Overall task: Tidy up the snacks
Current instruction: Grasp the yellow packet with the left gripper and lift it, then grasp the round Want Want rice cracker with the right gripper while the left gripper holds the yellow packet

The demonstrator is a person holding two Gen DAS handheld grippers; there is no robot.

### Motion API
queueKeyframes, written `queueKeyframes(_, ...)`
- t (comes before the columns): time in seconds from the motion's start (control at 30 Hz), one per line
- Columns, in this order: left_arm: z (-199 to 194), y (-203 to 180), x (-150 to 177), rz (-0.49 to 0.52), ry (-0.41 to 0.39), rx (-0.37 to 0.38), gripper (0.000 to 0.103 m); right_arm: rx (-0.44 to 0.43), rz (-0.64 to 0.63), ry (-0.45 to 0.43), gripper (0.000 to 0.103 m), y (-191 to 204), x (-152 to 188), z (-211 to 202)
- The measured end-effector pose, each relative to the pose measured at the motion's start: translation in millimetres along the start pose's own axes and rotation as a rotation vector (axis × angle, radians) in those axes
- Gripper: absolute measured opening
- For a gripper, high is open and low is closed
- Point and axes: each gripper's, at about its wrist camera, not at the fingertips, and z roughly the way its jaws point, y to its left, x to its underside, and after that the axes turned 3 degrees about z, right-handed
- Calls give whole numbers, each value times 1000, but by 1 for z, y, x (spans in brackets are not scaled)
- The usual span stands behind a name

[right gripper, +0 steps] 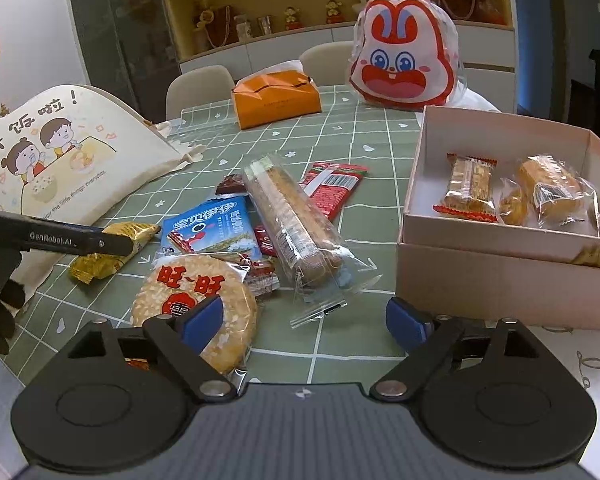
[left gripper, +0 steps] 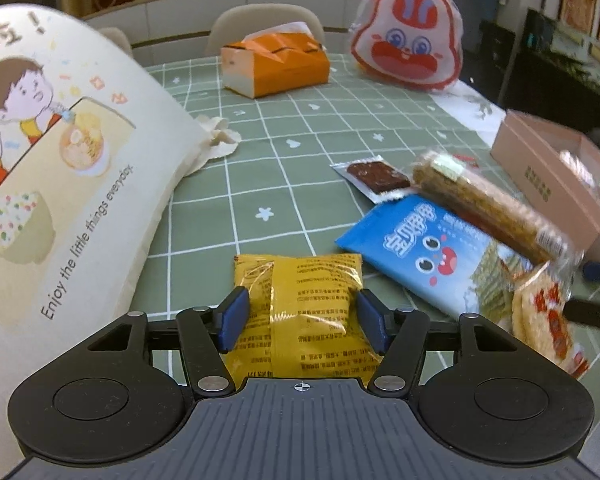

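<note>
My left gripper (left gripper: 300,320) is shut on a yellow snack packet (left gripper: 304,300) low over the green checked tablecloth (left gripper: 284,168); the packet also shows in the right wrist view (right gripper: 112,250). My right gripper (right gripper: 304,320) is open and empty, above the table's front edge beside a round rice cracker pack (right gripper: 196,300). A long clear-wrapped biscuit pack (right gripper: 292,220), a blue packet (right gripper: 210,228) and a red bar (right gripper: 332,188) lie in a loose pile. The pink open box (right gripper: 500,276) at the right holds several wrapped snacks (right gripper: 468,188).
A cream cartoon tote bag (left gripper: 60,180) lies at the left. An orange tissue box (left gripper: 276,66) and a rabbit-face bag (left gripper: 408,36) stand at the far side. Chairs and shelves are behind the table.
</note>
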Motion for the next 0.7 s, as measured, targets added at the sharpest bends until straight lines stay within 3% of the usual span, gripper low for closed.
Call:
queueKeyframes(0.27, -1, -2, 0, 7, 26, -60, 66, -8, 34, 10, 93, -3, -1, 2)
queueKeyframes(0.53, -4, 7, 0, -30, 37, -13, 63, -9, 33, 23, 93, -1, -2, 2)
queueKeyframes(0.7, -15, -5, 8, -1, 50, 3, 59, -109, 27, 80, 93, 20, -7, -3)
